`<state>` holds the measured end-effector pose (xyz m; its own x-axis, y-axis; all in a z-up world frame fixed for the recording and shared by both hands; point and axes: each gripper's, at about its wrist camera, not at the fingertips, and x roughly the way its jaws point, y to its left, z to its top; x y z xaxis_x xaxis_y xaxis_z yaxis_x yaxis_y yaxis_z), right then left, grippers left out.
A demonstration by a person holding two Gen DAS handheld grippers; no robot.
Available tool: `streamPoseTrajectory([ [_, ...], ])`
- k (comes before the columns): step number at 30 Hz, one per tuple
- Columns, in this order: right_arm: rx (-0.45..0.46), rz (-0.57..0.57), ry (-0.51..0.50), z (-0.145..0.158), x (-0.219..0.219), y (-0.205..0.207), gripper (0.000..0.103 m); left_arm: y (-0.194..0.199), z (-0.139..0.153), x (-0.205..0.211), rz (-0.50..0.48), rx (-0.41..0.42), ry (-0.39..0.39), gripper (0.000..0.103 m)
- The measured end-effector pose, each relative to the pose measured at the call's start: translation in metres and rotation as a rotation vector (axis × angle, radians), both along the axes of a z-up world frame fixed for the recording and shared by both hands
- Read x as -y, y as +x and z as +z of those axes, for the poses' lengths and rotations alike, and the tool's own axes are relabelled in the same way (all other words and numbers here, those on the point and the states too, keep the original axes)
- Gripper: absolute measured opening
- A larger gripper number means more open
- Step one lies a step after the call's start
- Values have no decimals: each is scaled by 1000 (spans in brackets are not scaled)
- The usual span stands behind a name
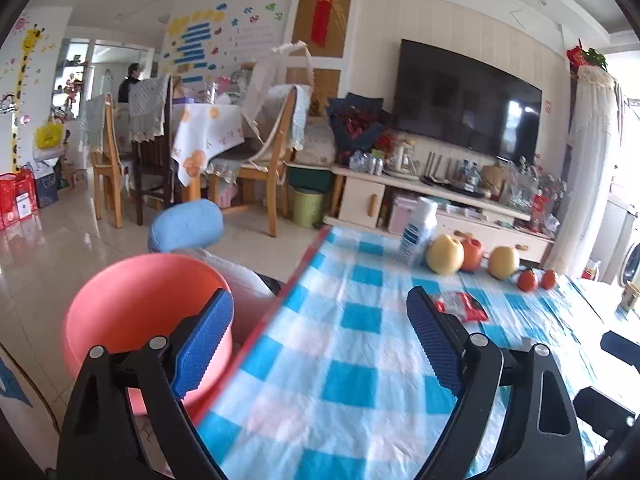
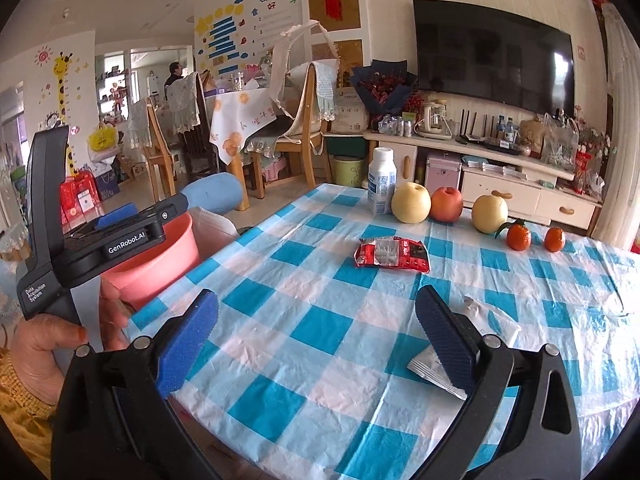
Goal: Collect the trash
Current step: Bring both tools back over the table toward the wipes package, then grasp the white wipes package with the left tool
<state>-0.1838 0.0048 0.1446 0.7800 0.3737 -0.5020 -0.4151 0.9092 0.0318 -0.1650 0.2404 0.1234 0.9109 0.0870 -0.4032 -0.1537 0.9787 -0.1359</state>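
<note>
A red snack wrapper [image 2: 392, 254] lies flat on the blue checked tablecloth [image 2: 304, 280], well ahead of my right gripper [image 2: 316, 304], which stands open with nothing between its pads. A white crumpled packet [image 2: 494, 322] lies by the right finger, partly hidden behind it. A pink bin [image 1: 132, 308] stands on the floor off the table's left edge. My left gripper [image 1: 320, 304] is open and empty, straddling that edge, left finger over the bin. The red wrapper [image 1: 464, 306] shows just beyond its right finger. In the right wrist view a hand holds the left gripper [image 2: 160, 210] above the pink bin [image 2: 160, 256].
A white bottle [image 2: 382, 188], two yellow pears, a red apple [image 2: 447, 204] and two small oranges [image 2: 519, 237] line the table's far side. A blue stool [image 1: 188, 224] stands behind the bin. Dining chairs, a TV cabinet and a person are in the background.
</note>
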Motion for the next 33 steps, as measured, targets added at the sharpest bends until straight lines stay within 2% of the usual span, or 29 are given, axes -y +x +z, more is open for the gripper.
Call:
streamPoseTrajectory([
  [6, 20, -19, -37, -4, 13, -13, 99, -11, -7, 21, -66, -58, 25, 88],
  [10, -2, -54, -18, -7, 36, -17, 99, -19, -11, 43, -120, -87, 86, 88],
  [16, -31, -136, 13, -9, 79, -22, 99, -30, -14, 77, -237, -108, 130, 88],
  [24, -93, -273, 152, -7, 156, -20, 99, -44, -27, 135, -402, -158, 215, 88],
  [28, -144, -358, 273, -13, 201, -15, 99, -45, -31, 162, -471, -178, 241, 88],
  [33, -161, -429, 347, -20, 243, -8, 99, -33, -39, 196, -558, -233, 218, 88],
])
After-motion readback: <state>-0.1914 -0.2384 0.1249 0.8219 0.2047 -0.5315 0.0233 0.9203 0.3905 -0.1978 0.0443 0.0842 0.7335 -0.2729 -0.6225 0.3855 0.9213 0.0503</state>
